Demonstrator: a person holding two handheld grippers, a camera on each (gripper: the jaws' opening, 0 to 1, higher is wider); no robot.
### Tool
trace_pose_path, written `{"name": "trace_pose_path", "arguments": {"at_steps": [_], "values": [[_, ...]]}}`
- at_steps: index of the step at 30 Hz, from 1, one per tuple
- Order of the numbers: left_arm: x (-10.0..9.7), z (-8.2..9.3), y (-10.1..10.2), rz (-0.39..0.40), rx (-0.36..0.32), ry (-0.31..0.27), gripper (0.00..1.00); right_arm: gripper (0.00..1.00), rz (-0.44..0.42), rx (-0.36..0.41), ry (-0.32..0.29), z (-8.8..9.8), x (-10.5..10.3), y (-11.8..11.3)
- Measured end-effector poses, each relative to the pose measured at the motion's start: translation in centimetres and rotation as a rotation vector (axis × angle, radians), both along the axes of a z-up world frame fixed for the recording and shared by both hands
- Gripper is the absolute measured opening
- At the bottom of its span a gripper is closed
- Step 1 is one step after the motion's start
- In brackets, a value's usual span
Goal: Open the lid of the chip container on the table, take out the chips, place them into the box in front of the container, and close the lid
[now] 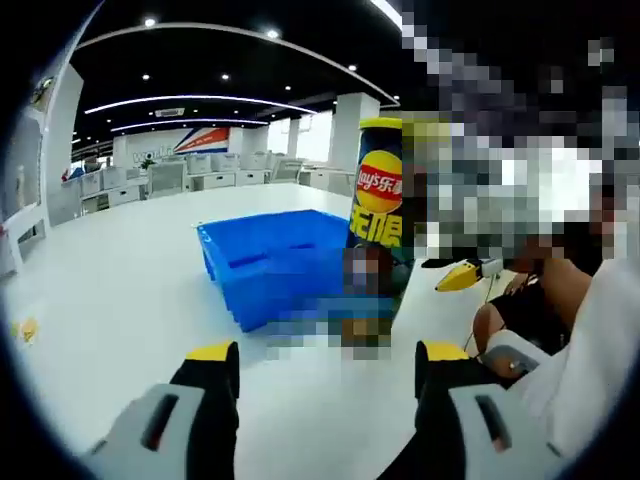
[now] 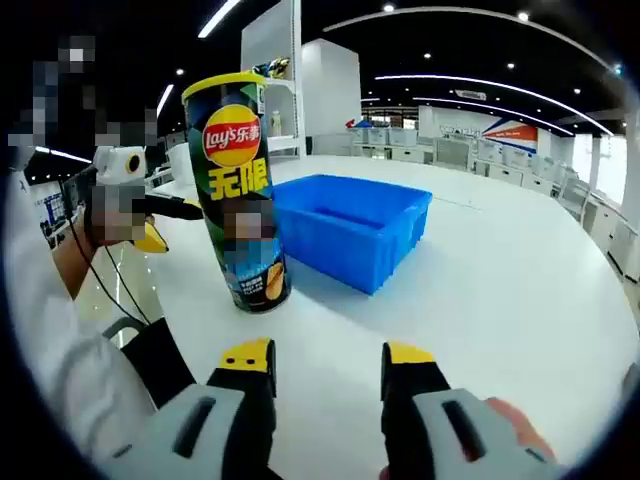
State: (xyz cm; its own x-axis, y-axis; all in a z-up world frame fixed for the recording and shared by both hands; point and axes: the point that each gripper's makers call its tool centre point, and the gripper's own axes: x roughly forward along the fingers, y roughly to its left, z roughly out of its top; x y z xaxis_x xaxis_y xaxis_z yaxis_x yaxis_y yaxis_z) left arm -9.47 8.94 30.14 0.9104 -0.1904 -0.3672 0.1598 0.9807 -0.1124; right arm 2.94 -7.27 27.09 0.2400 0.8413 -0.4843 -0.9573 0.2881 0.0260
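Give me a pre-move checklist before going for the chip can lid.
1. Chip can upright on the table: ok.
2. Lid seated on the can top: ok, yellow rim on, not yet opened.
3. Blue box next to the can, open side up: ok.
4. Box interior free of items: cannot tell, floor partly hidden.
5. Left hand-held gripper open, holding nothing: ok.
6. Right hand-held gripper open, holding nothing: ok.

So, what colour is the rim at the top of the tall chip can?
Yellow rim; the right gripper view shows it best.
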Motion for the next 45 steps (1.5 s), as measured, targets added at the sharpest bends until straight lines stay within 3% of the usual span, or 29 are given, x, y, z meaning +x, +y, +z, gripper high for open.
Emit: {"name": "trace_pose_path", "arguments": {"at_steps": [17, 45], "values": [[-0.3, -0.5, 0.0, -0.001, 0.006, 0.017, 0.71, 0.4, 0.004, -0.003, 0.004, -0.4, -0.1, 0.0], [-0.1, 0.5, 0.3, 0.001, 0.02, -0.008, 0.71, 0.43, -0.002, 0.004, 0.0, -0.4, 0.2, -0.6]]}}
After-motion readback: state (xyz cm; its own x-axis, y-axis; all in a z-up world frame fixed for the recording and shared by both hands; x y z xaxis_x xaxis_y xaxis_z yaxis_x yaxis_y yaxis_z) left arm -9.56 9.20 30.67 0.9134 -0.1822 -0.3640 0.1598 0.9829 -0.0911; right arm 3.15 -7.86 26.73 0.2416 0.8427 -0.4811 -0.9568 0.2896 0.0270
